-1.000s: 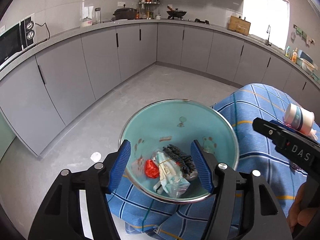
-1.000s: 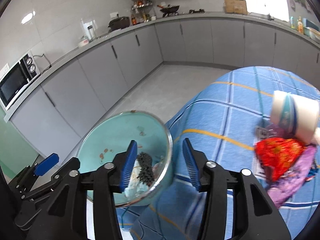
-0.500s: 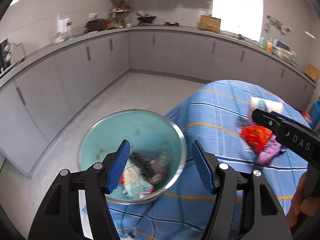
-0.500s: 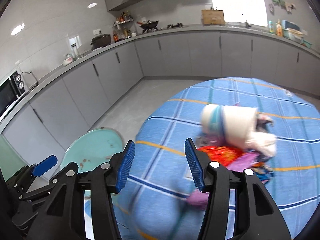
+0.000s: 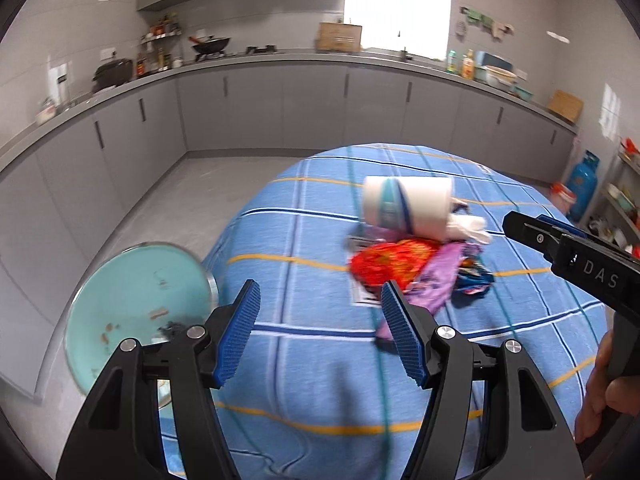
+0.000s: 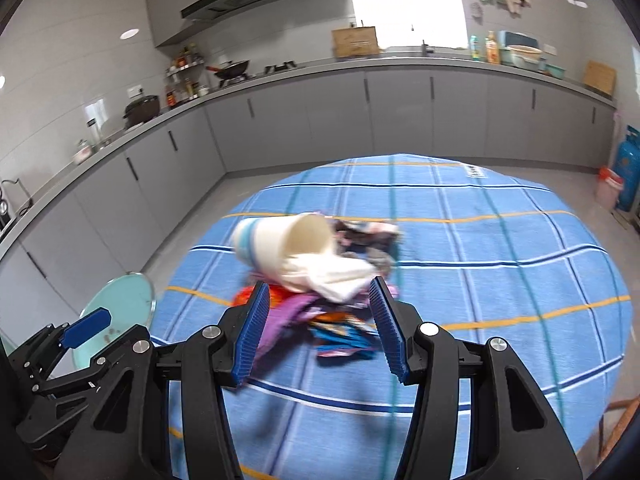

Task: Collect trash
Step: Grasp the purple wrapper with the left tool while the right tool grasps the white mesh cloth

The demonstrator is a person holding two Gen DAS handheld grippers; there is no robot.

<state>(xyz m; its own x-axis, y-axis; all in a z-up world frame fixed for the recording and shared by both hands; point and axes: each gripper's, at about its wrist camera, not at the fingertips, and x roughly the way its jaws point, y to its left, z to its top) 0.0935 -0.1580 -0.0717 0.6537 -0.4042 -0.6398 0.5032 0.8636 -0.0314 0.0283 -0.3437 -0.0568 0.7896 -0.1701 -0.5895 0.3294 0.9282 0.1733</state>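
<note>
Both your left gripper and right gripper hang open and empty over bare tablecloth, the trash pile mid-table, the teal bowl at the table's left edge.

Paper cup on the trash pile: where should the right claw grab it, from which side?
Judging by its pose, take the paper cup across its side wall from above. It lies tipped over, mouth toward the right claw, with crumpled white paper spilling out and blocking the rim.
</note>
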